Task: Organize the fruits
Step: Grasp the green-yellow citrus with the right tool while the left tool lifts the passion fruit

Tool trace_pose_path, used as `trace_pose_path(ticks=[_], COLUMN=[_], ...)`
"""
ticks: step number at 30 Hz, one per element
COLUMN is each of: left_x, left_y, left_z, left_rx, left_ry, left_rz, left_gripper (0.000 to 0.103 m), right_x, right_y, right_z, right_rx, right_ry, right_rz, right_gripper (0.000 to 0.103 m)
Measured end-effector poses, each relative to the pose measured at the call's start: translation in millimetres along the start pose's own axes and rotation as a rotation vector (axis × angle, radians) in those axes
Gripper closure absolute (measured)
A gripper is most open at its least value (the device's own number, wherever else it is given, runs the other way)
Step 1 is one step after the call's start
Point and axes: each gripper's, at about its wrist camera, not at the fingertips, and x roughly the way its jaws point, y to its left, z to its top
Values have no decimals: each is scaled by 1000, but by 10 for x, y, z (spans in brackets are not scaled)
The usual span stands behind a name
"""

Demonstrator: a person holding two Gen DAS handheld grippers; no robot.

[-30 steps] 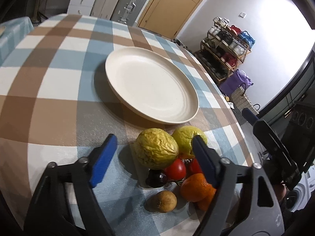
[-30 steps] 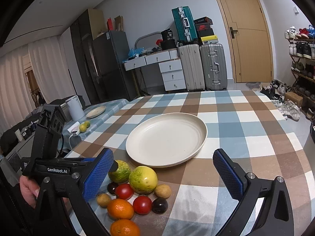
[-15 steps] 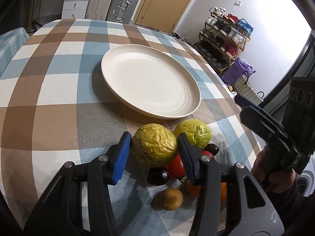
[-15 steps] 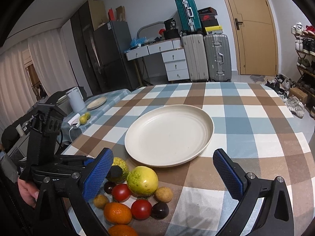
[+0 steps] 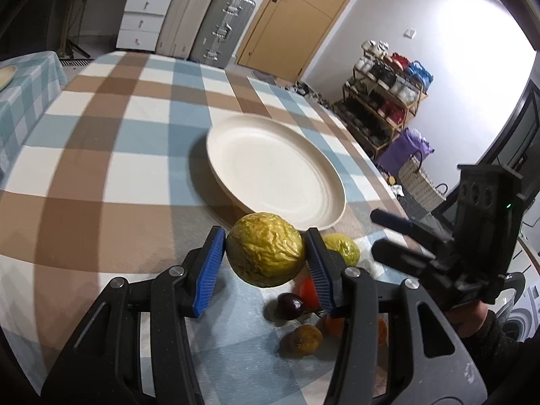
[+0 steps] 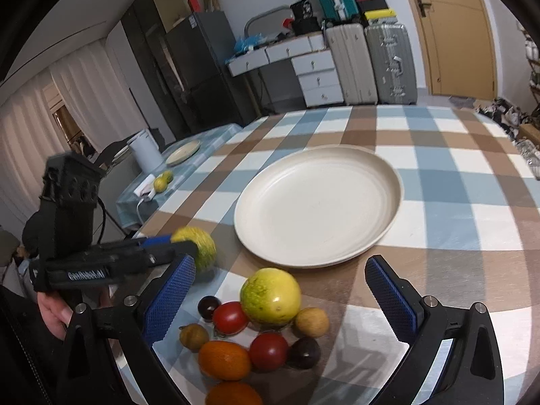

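Left jaws: the left gripper (image 5: pixel 265 260) has just been closing and now clamps a wrinkled yellow fruit (image 5: pixel 265 249) between its blue pads (image 5: pixel 209 270), lifted clear of the cloth.
Right jaws: the right gripper (image 6: pixel 280 290) stands spread wide with nothing between its pads, hovering over the fruit pile.
Pile, nearest: two oranges (image 6: pixel 224 359), two tomatoes (image 6: pixel 268 351), two dark plums (image 6: pixel 303 352) and two small brown fruits (image 6: pixel 312 322) lie close together on the cloth.
Pile, top: a smooth yellow-green fruit (image 6: pixel 270 297) sits among them, touching a tomato and a brown fruit.
In the way: in the left wrist view the left finger hides part of the pile; the right gripper (image 5: pixel 398 236) reaches in from the right.
Plate: the cream plate (image 6: pixel 319 207) lies just beyond the pile and holds nothing.
Table: the checked cloth (image 6: pixel 455 182) is bare around the plate.
Side table: a small plate (image 6: pixel 184 152), two yellow fruits (image 6: pixel 162 182) and a white jug (image 6: pixel 145 150) stand to the left.
Far: suitcases (image 6: pixel 371 64), drawers (image 6: pixel 314 74), a door (image 6: pixel 452 30); a shoe rack (image 5: pixel 384 101) stands by the wall.
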Motion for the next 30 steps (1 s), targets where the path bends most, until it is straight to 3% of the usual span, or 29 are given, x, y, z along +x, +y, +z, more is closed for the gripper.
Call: trace_pose_path(ticks=[5, 9, 12, 14, 19, 25, 30], left_x=[-154, -196, -204, -218, -203, -178, -147], left_y=[96, 127, 143, 148, 132, 133, 64], left_z=[32, 10, -3, -14, -31, -22, 22], left_rx=[-12, -17, -17, -17, -13, -11, 8], left_ry=[-26, -30, -29, -30, -25, -23, -14], left_rz=[10, 15, 17, 22, 27, 31, 41], left_gripper=[57, 57, 57, 57, 57, 57, 57], right_x=[159, 249, 300, 326, 353, 342, 198], right_y=[70, 95, 109, 116, 140, 151, 101], right_z=[-3, -48, -80, -95, -137, -145, -112], right_rx=[-14, -19, -28, -38, -66, -76, -34], right_ry=[54, 95, 121, 134, 157, 153, 87], right_rz=[-9, -18, -25, -38, -57, -42, 14], right_gripper=[1, 9, 24, 27, 54, 55, 55])
